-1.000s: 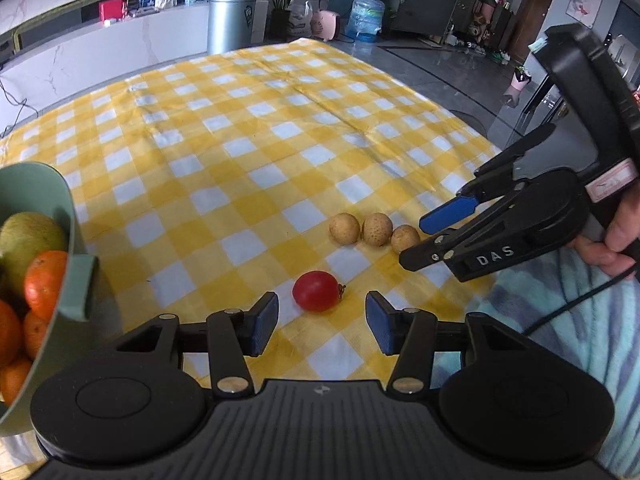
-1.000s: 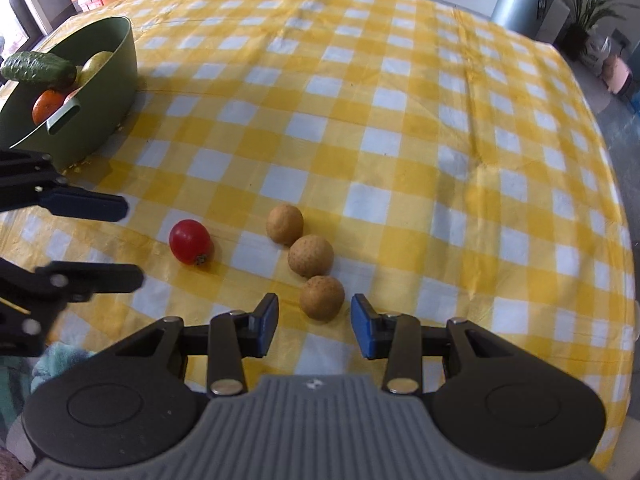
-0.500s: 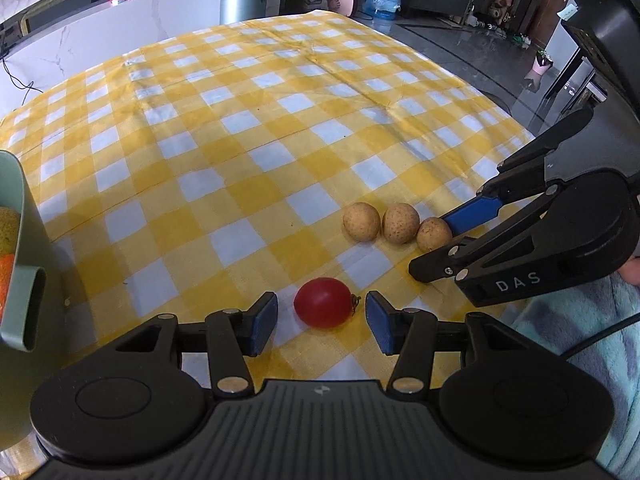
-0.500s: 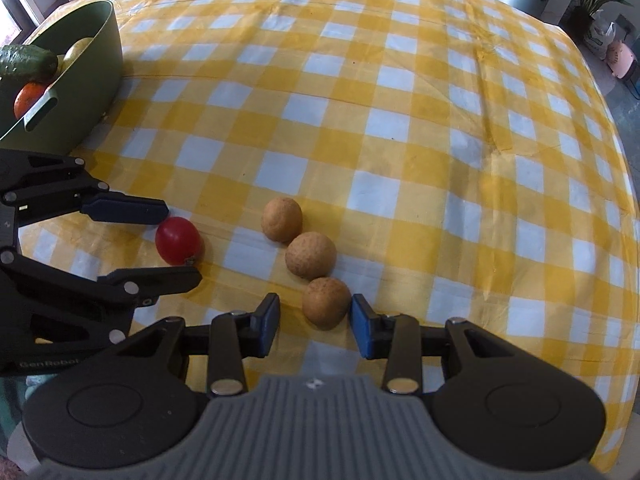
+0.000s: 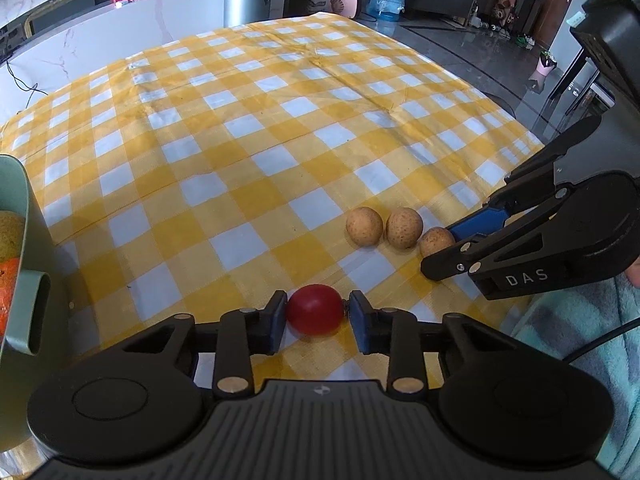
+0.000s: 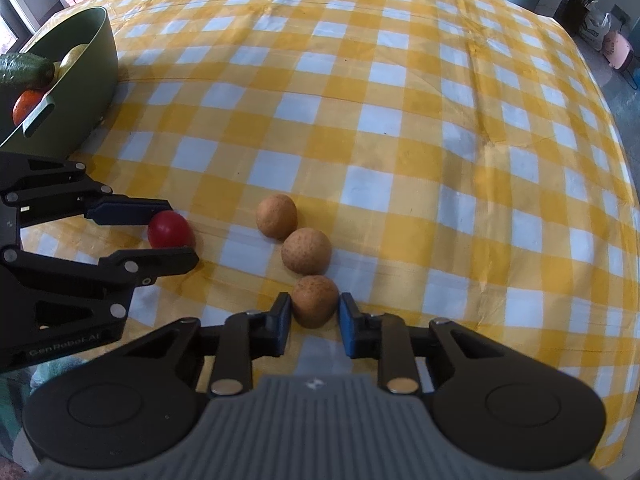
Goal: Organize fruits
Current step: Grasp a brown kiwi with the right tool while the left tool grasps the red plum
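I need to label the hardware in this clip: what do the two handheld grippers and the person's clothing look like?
Both are matte black linkage grippers with blue finger pads and silver rivets. The left gripper has a ribbed grey body and bears "GenRobot.AI" lettering; the right gripper reads "DAS", with a thin black cable trailing beside it. The person wears pale teal fleece clothing.

Each camera sits just behind its own jaws, close above the worktop (image 5: 248, 128), angled steeply down and forward. Both views share the red tomato (image 5: 315, 309), three brown fruits (image 6: 305, 255) (seen from opposite sides) and the green bowl (image 6: 86, 80).
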{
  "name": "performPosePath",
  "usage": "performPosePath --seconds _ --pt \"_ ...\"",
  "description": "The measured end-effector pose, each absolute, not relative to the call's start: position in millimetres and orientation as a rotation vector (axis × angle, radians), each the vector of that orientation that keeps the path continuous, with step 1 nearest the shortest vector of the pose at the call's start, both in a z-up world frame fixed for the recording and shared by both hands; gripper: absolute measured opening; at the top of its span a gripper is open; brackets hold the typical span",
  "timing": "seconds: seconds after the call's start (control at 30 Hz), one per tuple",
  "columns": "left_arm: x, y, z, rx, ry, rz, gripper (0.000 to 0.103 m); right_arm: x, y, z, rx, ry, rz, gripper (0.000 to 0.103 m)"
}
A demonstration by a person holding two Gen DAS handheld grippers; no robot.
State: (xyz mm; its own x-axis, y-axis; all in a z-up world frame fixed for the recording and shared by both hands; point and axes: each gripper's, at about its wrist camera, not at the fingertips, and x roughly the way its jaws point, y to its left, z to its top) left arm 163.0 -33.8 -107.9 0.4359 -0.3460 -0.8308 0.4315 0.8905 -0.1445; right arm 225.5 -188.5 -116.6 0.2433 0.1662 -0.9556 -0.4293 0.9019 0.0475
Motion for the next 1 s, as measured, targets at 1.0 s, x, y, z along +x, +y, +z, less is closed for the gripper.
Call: performPosePath --seconds 1.0 --pt "121.3 19.0 -23.3 -0.054 0.877 -0.458 0.036 166.3 -161.1 -46.5 -0.197 1.075 0.507 0.022"
